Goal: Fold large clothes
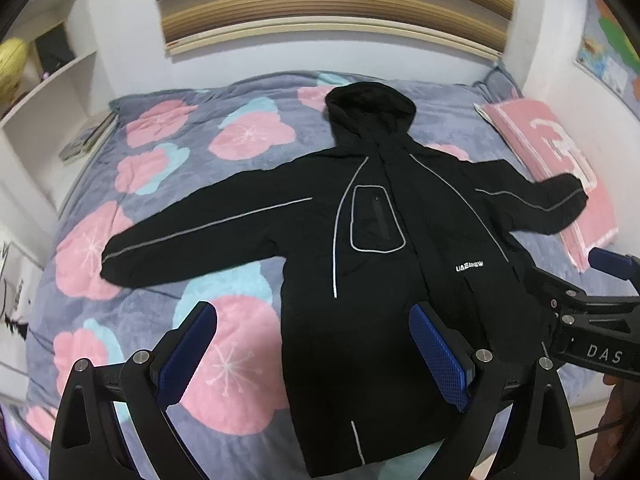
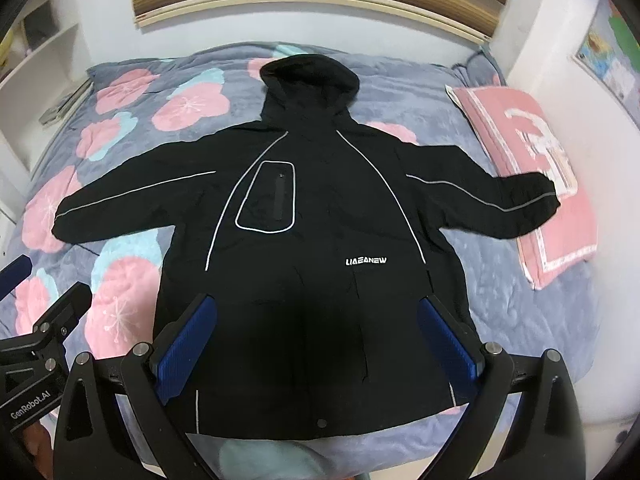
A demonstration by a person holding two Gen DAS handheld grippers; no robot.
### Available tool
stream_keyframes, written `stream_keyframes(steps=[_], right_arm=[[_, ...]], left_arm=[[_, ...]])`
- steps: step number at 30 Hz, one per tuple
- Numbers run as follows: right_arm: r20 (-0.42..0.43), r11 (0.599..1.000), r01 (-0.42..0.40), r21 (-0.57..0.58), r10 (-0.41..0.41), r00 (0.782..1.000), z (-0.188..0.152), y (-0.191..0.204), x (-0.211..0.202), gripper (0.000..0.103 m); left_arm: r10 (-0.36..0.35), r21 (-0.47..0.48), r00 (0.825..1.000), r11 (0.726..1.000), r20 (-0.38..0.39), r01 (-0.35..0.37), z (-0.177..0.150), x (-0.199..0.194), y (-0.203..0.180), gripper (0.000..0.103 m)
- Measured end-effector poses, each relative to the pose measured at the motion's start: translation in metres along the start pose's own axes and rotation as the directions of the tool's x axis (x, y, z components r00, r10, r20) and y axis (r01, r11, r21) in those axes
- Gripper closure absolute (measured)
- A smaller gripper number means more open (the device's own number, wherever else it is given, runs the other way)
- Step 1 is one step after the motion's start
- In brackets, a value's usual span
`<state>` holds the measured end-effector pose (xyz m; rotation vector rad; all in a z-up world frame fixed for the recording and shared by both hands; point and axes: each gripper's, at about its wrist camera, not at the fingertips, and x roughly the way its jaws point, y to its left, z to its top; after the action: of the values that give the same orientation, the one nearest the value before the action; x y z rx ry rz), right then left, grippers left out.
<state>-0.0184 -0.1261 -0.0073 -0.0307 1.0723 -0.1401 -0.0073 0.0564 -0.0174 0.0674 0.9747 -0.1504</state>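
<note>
We see the jacket (image 2: 304, 248) spread flat, front up, on the bed (image 2: 520, 320): one sleeve (image 2: 132, 204) reaches toward the bed's left edge, the hood (image 2: 308, 80) toward its far edge, the other sleeve (image 2: 480, 204) onto a pink pillow (image 2: 560, 240) by the right edge. No fold is made yet. The left hand-held gripper (image 1: 314, 352) and the right hand-held gripper (image 2: 318, 344) hover above the hem, jaws wide apart, holding nothing.

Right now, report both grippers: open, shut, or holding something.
Left gripper: open, holding nothing, above the black jacket.
Right gripper: open, holding nothing, above the jacket's lower half.
</note>
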Motion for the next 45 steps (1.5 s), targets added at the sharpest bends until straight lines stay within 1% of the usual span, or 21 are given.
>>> stream_keyframes(steps=[2, 4, 8, 10, 13, 16, 20, 23, 27, 30, 31, 33, 37, 45], right_arm=[[0.007, 0.999, -0.011, -0.030, 0.011, 1.000, 0.002, 0.002, -0.003, 0.002], [0.027, 0.998, -0.012, -0.055, 0.013, 1.000, 0.004, 0.002, -0.006, 0.002], [0.058, 0.994, -0.047, -0.097, 0.052, 0.997, 0.007, 0.001, -0.010, 0.002], [0.063, 0.990, -0.066, -0.126, 0.074, 0.995, 0.008, -0.001, -0.010, 0.002], [0.069, 0.984, -0.064, -0.169, 0.076, 0.995, 0.010, -0.008, -0.012, 0.002], [0.084, 0.981, -0.063, -0.181, 0.080, 0.993, 0.012, -0.022, -0.014, 0.002], [0.081, 0.981, -0.073, -0.180, 0.089, 0.993, 0.013, -0.041, -0.011, 0.002], [0.084, 0.981, -0.071, -0.182, 0.088, 0.993, 0.013, -0.054, -0.009, 0.002], [0.073, 0.980, -0.086, -0.180, 0.101, 0.992, 0.013, -0.066, -0.005, 0.002], [0.062, 0.978, -0.097, -0.184, 0.110, 0.992, 0.014, -0.071, -0.002, 0.002], [0.058, 0.977, -0.099, -0.187, 0.112, 0.992, 0.014, -0.072, -0.001, 0.002], [0.051, 0.976, -0.103, -0.189, 0.115, 0.992, 0.014, -0.075, 0.000, 0.002], [0.046, 0.977, -0.112, -0.180, 0.122, 0.991, 0.011, -0.081, 0.002, 0.002], [0.006, 0.979, -0.117, -0.164, 0.120, 0.993, 0.005, -0.096, 0.013, 0.002]], left_arm=[[-0.013, -0.022, 1.000, 1.000, 0.000, 0.013, -0.002, -0.004, 0.001, 0.006], [-0.005, -0.035, 1.000, 0.999, 0.016, 0.006, -0.004, -0.011, -0.003, 0.006], [0.039, -0.039, 0.998, 0.999, 0.041, -0.038, -0.004, -0.026, -0.021, 0.006], [0.048, -0.038, 0.997, 0.998, 0.053, -0.046, -0.005, -0.032, -0.030, 0.006], [0.092, -0.050, 0.993, 0.995, 0.079, -0.089, -0.004, -0.042, -0.046, 0.006], [0.142, -0.083, 0.987, 0.987, 0.077, -0.136, -0.004, -0.045, -0.058, 0.006], [0.130, -0.127, 0.988, 0.985, 0.080, -0.120, -0.005, -0.046, -0.068, 0.006], [0.112, -0.141, 0.991, 0.985, 0.078, -0.100, -0.006, -0.044, -0.080, 0.006], [0.105, -0.122, 0.993, 0.988, 0.053, -0.097, -0.008, -0.039, -0.098, 0.006], [0.127, -0.079, 0.991, 0.989, 0.043, -0.124, -0.007, -0.036, -0.108, 0.006], [0.145, -0.067, 0.989, 0.988, 0.041, -0.142, -0.006, -0.036, -0.111, 0.006], [0.159, -0.070, 0.986, 0.985, 0.043, -0.155, -0.004, -0.036, -0.113, 0.006], [0.128, -0.100, 0.991, 0.987, 0.029, -0.125, -0.003, -0.034, -0.114, 0.006], [0.113, -0.111, 0.994, 0.987, -0.005, -0.112, -0.004, -0.024, -0.127, 0.006]])
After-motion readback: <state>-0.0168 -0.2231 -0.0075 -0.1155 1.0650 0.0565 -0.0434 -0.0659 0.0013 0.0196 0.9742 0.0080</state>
